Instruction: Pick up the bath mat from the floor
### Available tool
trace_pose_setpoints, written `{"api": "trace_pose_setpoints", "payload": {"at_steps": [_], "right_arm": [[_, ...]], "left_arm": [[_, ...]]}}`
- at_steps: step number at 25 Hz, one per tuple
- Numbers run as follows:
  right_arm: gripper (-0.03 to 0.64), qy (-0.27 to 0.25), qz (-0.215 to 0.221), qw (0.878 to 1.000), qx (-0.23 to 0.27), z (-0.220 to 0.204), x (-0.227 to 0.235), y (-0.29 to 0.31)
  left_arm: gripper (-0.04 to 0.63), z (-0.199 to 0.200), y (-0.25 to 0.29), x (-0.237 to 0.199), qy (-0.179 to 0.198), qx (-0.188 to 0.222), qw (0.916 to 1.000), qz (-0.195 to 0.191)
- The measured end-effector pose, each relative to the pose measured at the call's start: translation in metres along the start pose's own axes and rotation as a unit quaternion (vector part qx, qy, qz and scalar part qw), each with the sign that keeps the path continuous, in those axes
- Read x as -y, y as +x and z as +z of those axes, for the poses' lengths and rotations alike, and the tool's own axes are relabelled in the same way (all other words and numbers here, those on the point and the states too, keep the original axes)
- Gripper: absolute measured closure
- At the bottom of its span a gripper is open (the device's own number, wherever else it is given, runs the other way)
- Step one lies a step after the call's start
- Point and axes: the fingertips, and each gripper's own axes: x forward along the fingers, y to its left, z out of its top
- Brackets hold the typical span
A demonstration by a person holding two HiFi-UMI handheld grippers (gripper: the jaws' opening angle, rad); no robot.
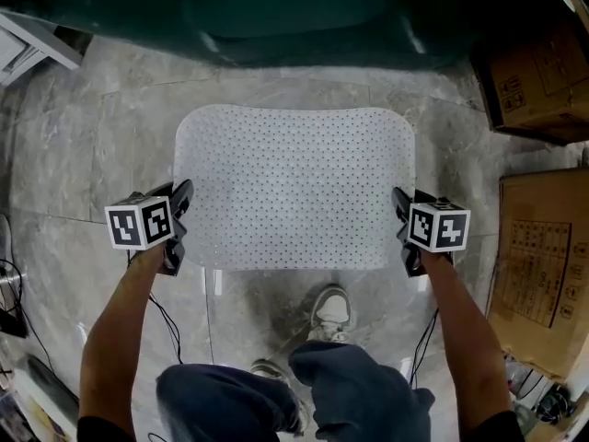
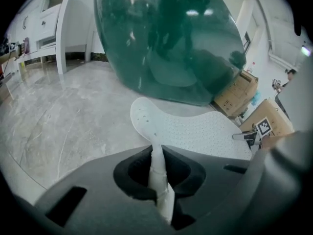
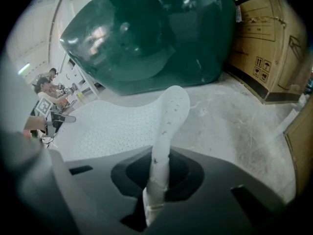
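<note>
The white perforated bath mat [image 1: 294,187] is spread over the grey marble floor in front of me. My left gripper [image 1: 181,214] is shut on its left edge and my right gripper [image 1: 401,219] is shut on its right edge. In the left gripper view the mat's edge [image 2: 157,168] stands pinched upright between the jaws, and the rest of the mat [image 2: 205,131] curves away to the right. The right gripper view has the same pinch on the mat's edge [image 3: 159,173], with the sheet [image 3: 112,126] running off to the left. Both held edges curl up off the floor.
A large dark green rounded tub [image 1: 276,12] stands just beyond the mat. Cardboard boxes [image 1: 538,72] [image 1: 543,265] line the right side. A white furniture leg [image 1: 32,40] is at the far left, cables [image 1: 14,293] lie at the left, and the person's shoes [image 1: 331,311] are just behind the mat.
</note>
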Motion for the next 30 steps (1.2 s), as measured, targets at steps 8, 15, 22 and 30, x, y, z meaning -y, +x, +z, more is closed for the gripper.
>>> {"api": "trace_pose_setpoints", "payload": {"at_steps": [8,15,22,30], "right_arm": [[0.588,-0.004,0.014,1.0,0.012,0.041,-0.027,-0.057],[0.588,-0.007,0.017,1.0,0.017,0.079,-0.052,-0.12],[0.588,-0.02,0.018,0.999,0.021,0.122,-0.081,-0.195],[0.588,-0.014,0.017,0.999,0.046,0.176,-0.109,-0.292]], "left_arm": [[0.565,0.028,-0.05,0.033,-0.007,0.012,0.9999,-0.009],[0.563,0.064,-0.111,0.062,-0.02,0.028,0.9993,-0.014],[0.564,0.102,-0.189,0.092,-0.036,0.034,0.9986,-0.019],[0.565,0.155,-0.288,0.123,-0.037,0.05,0.9979,-0.016]]}}
